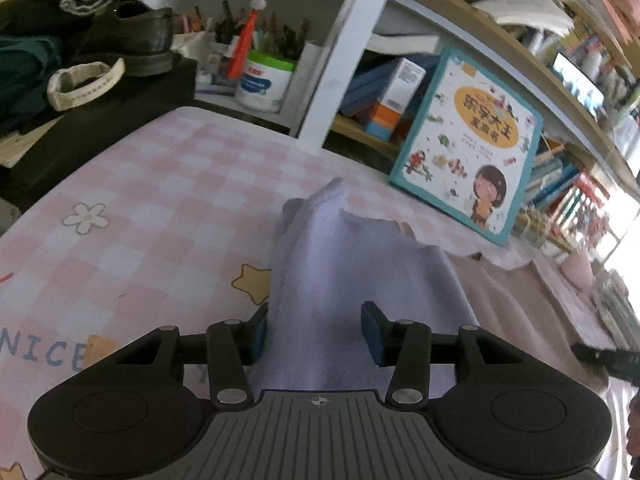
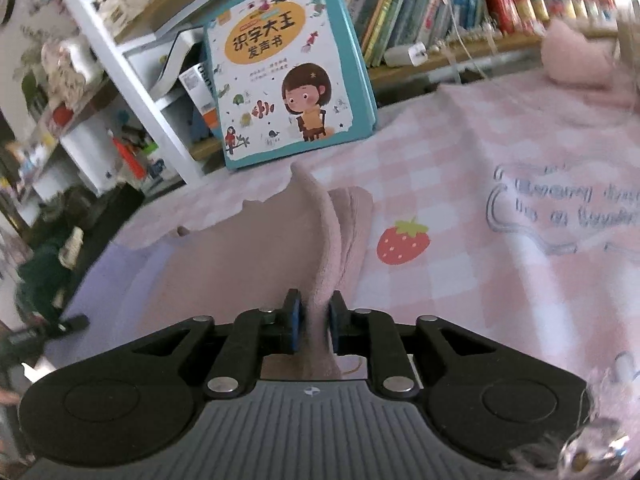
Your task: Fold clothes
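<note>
Pink fleece garment (image 2: 320, 248) runs lengthwise away from my right gripper (image 2: 314, 322), clenched on its raised fold, toward the teal picture book (image 2: 288, 64), while my left gripper (image 1: 316, 330) straddles the lavender part unclamped.

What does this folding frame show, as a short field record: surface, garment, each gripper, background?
surface: pink checked sheet with star, flower and strawberry prints
garment: soft cloth, lavender on the left side, dusty pink on the right, lifted into ridges
left gripper: jaws apart, lavender cloth between them; the left pad touches it, the right stands clear
right gripper: closed on a raised fold of the pink part
background: children's book leaning on a bookshelf; dark shoe on a black box at far left
fold status: not yet folded flat
</note>
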Motion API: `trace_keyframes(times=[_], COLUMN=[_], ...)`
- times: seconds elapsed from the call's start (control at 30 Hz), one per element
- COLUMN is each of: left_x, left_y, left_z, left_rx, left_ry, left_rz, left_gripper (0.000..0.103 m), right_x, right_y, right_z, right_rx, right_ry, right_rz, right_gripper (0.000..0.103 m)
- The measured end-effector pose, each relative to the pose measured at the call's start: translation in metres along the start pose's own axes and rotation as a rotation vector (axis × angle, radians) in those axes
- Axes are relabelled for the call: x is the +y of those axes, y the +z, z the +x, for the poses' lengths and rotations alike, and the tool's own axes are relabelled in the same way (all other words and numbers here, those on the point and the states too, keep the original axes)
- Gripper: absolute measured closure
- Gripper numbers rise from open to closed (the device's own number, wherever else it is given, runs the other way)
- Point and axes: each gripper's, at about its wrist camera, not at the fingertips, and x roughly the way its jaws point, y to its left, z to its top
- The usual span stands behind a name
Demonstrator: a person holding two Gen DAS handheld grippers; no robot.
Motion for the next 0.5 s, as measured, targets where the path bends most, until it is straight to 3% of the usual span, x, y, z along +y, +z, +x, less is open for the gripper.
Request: trace_keyframes(times=[0.1,0.17,0.3,0.4,0.5], left_x=[0.001,-0.001,-0.015,-0.027,-0.037], left_y=[-0.001,-0.001,-0.004,-0.008,-0.016], left_z=[-0.013,-0.025,-0.048,-0.066,-0.080], left_rx=[-0.040,-0.064,-0.098,-0.117,-0.132], left_ry=[-0.003,0.004,0.033,0.030,0.001], left_rz=[-0.023,-0.016,0.054,0.107,0.117], left_gripper=[0.049,0.047,0.028,0.025,0.022], right_x=[0.007,0.011,0.026,0.041,0.055], right_y=[0.001,0.001,-0.001,-0.008,-0.018], right_z=[-0.008,-0.017,-0.037,-0.049,-0.058], right_rx=[-0.033,-0.068,-0.135,-0.164,-0.156], right_ry=[-0.046,-0.056,-0.107,-0.116,-0.069], right_rz=[-0.063,-0.105,-0.217,-0.319,-0.394], right_gripper=[0.060,0.054,0.032,0.024,0.024])
